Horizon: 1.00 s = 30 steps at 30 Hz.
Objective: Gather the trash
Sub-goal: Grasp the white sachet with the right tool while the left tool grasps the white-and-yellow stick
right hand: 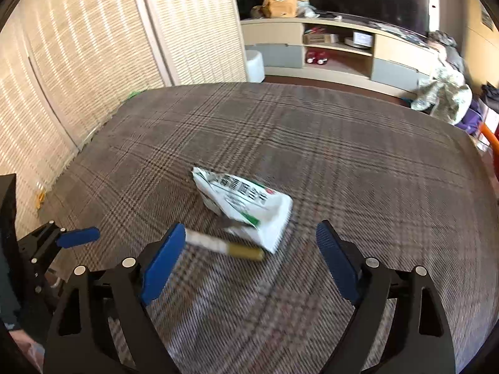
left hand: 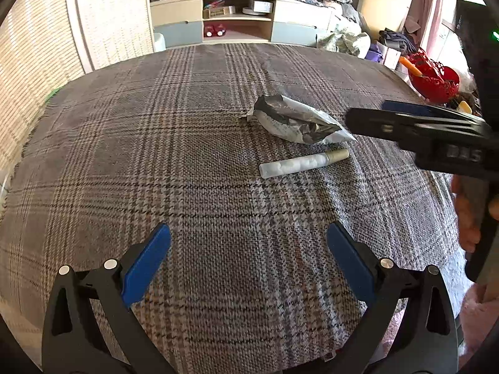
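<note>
Two pieces of trash, a torn wrapper (left hand: 296, 121) and a tube (left hand: 304, 163), lie uncollected on the plaid cloth (left hand: 187, 155); right gripper (right hand: 246, 261), wide and empty, nears from six o'clock, left gripper (left hand: 249, 261) open.
</note>
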Each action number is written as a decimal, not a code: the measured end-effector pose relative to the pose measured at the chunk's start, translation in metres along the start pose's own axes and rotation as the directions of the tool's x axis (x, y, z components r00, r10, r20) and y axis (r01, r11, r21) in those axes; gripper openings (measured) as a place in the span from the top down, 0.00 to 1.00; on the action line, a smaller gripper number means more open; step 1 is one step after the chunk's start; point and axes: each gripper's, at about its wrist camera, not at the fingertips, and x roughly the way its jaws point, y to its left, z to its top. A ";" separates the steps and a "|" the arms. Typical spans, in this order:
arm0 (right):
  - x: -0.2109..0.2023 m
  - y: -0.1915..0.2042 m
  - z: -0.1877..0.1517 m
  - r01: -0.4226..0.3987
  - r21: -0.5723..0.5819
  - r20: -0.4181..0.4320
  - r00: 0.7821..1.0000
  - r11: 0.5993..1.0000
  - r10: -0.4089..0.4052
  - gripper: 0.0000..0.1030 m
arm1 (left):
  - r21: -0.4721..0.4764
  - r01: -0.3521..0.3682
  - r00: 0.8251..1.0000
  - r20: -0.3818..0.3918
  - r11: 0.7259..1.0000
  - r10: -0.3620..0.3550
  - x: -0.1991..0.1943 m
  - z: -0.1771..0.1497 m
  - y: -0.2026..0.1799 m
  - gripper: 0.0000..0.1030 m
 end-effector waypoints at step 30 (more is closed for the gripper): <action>0.051 -0.036 0.036 0.003 0.051 -0.019 1.000 0.999 -0.002 0.88 | 0.192 0.181 0.983 -0.049 0.965 -0.175 0.068 0.055 -0.015 0.22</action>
